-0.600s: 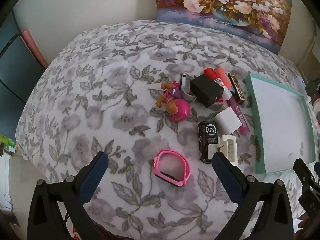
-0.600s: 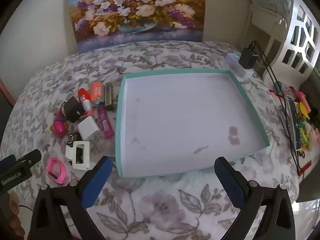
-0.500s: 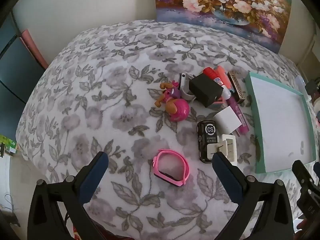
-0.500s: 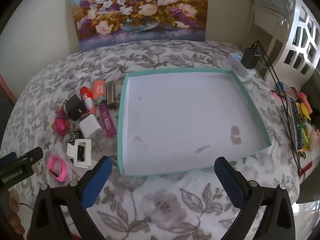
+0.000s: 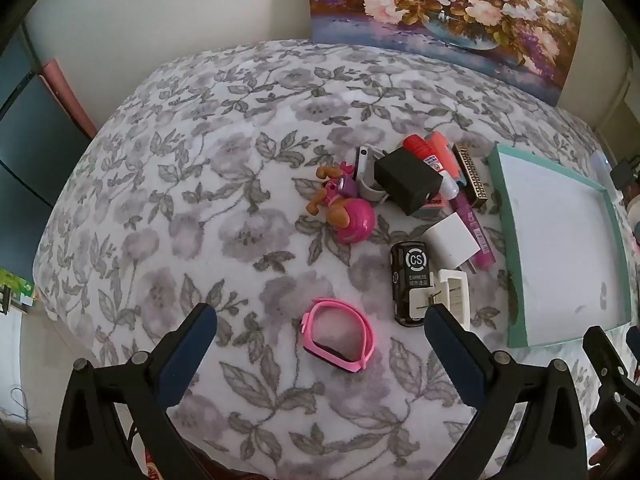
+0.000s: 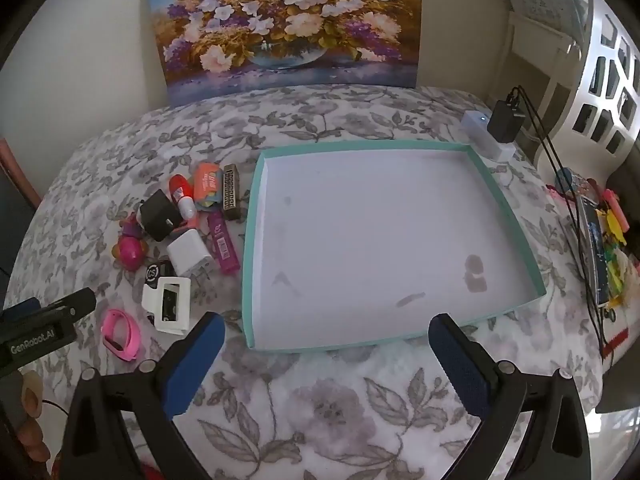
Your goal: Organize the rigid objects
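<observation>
Tray [image 6: 252, 240] ahead of my right tool [image 6: 326, 342] holds nothing; all items unsorted. Both tools spread, left tool [image 5: 320, 330] over pink band [image 5: 340, 334].

Bedspread [image 5: 224, 184], frame centre: white with grey floral-and-leaf print. Tray [image 6: 516, 236], centre right: teal rim, white floor. Wristband [image 5: 339, 335], lower centre: pink. Ball toy [image 5: 354, 221]: magenta. Charger [image 6: 187, 251], centre left: white. Cube [image 5: 406, 184]: black. Painting [image 6: 288, 24], top: multicoloured flowers.

Lying on the bed are one teal tray [image 6: 516, 224], two chargers [image 5: 406, 186], one pink wristband [image 5: 340, 334], one harmonica [image 5: 472, 178] and one toy [image 5: 344, 210].
</observation>
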Demonstrator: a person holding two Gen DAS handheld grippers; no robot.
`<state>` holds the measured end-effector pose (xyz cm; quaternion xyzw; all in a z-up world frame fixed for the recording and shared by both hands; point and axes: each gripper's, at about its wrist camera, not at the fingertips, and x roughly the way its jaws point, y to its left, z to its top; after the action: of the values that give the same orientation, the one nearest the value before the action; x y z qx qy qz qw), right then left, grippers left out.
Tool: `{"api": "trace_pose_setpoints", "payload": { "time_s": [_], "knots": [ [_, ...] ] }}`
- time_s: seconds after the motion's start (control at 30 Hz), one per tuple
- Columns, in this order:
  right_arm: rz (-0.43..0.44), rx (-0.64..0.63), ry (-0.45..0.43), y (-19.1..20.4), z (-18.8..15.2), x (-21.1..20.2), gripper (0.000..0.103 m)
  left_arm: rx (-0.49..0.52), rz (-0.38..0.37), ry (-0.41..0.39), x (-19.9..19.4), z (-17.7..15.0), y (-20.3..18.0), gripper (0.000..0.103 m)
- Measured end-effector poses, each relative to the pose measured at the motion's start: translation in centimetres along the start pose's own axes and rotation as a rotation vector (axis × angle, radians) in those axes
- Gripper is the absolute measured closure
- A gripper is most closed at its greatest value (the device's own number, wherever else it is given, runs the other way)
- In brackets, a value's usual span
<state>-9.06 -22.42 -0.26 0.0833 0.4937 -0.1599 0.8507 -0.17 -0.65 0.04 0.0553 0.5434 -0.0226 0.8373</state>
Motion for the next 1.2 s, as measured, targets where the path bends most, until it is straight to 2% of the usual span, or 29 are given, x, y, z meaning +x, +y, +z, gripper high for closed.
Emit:
{"api": "trace_pose_setpoints", "payload": {
  "time_s": [1.2],
  "knots": [
    [-0.026, -0.004, -0.017, -0.18, 0.24, -0.21, 0.000, 0.024, -0.011, -0.019, -0.48, -0.08, -0.31, 0.000]
  ]
}}
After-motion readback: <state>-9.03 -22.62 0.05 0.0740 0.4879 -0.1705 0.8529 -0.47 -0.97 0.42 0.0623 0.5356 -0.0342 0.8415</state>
